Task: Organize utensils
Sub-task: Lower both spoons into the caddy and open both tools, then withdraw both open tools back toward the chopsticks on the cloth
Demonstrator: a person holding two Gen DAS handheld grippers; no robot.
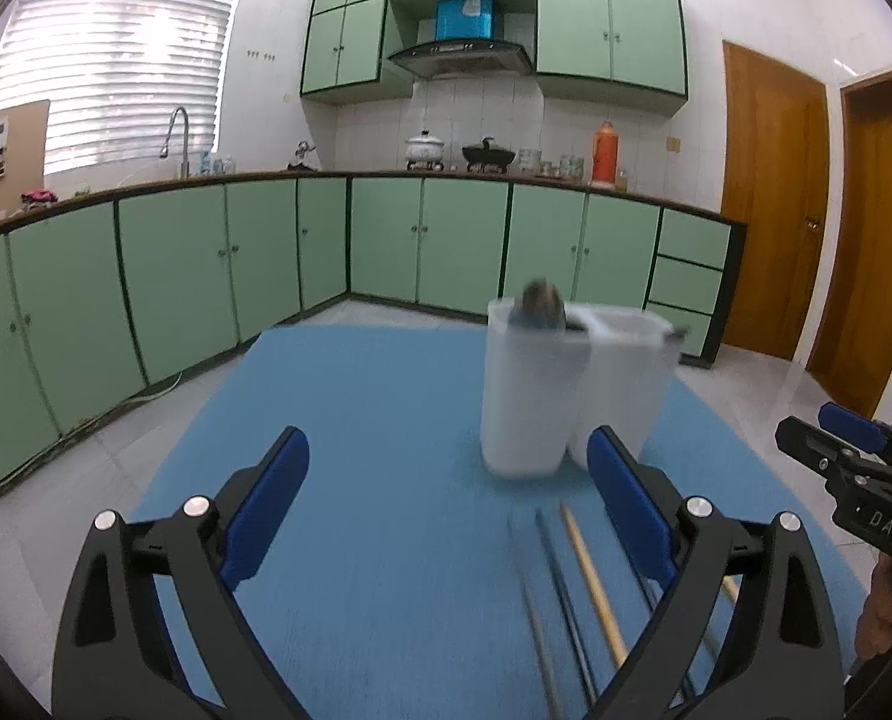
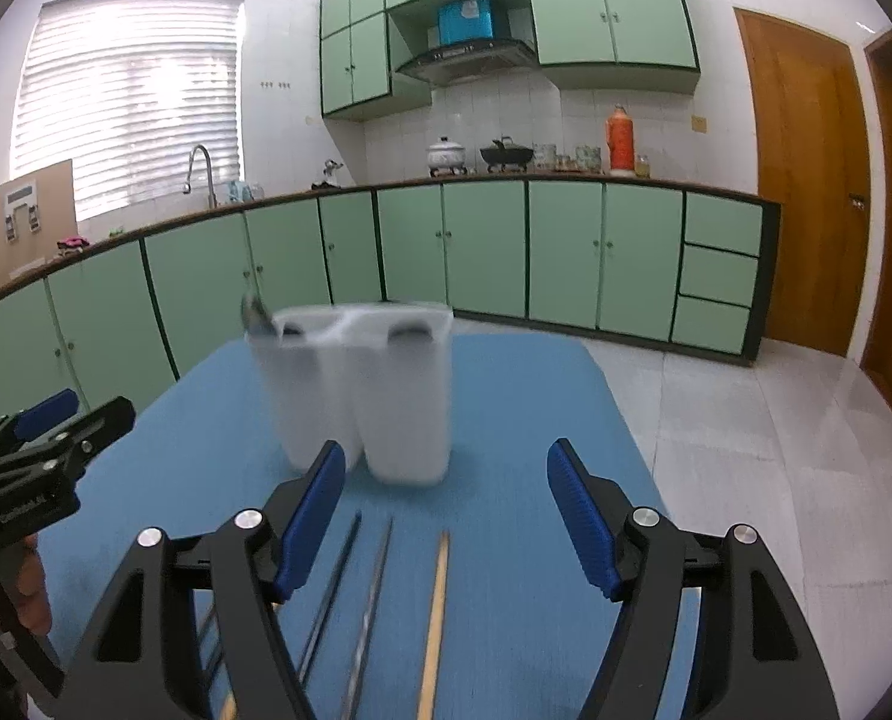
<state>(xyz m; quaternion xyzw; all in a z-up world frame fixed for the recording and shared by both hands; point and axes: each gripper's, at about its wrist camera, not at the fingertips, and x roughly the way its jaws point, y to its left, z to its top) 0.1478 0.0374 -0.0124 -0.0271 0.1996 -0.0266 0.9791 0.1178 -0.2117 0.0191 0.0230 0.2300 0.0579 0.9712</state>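
A white two-compartment utensil holder [image 1: 572, 384] stands on the blue table; it also shows in the right wrist view [image 2: 362, 390]. A spoon bowl [image 1: 541, 303] sticks up from its left compartment, also seen in the right wrist view [image 2: 256, 317]. Several chopsticks lie on the mat in front of it: two dark ones [image 1: 557, 594] and a wooden one [image 1: 593, 582]; the right wrist view shows dark ones [image 2: 332, 588] and the wooden one [image 2: 435, 612]. My left gripper [image 1: 446, 504] is open and empty above the mat. My right gripper [image 2: 446, 516] is open and empty over the chopsticks.
The blue table [image 1: 356, 420] fills the foreground. Green kitchen cabinets [image 1: 386, 240] run along the back and left, with pots and a red thermos [image 1: 605, 153] on the counter. Wooden doors [image 1: 770, 192] stand at the right. The right gripper shows at the left view's right edge [image 1: 848, 468].
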